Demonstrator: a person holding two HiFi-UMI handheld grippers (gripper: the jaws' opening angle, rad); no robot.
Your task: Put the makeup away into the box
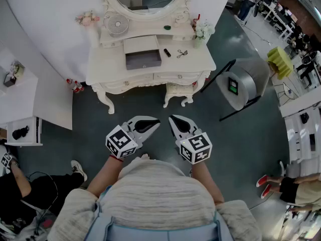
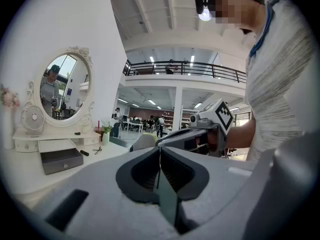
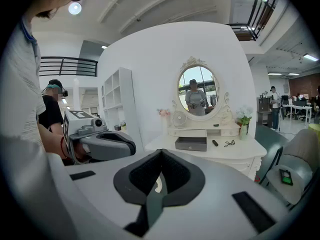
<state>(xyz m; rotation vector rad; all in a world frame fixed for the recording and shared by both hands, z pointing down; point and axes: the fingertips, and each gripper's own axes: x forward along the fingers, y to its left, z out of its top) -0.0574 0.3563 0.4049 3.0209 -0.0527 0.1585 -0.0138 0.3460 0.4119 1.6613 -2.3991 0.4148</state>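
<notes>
A grey box (image 1: pixel 143 59) stands on the white dressing table (image 1: pixel 200 62) under the oval mirror; it also shows as the box (image 2: pixel 61 160) and the box (image 3: pixel 191 143). Right of it lie a black makeup tube (image 1: pixel 167 52) and an eyelash curler (image 1: pixel 182 53), the same tube (image 3: pixel 215 143) and curler (image 3: pixel 229 143) in the right gripper view. My left gripper (image 1: pixel 155 120) and right gripper (image 1: pixel 172 117) hover side by side over the floor, well short of the table. Both are shut with nothing between their jaws.
A small fan (image 1: pixel 118 23), pink flowers (image 1: pixel 88 18) and a flower vase (image 1: pixel 203 30) sit on the table's rear shelf. A white stool (image 1: pixel 179 90) stands under the table. A round grey side table (image 1: pixel 246 84) is at the right, a white shelf unit (image 1: pixel 22 109) at the left. People stand around.
</notes>
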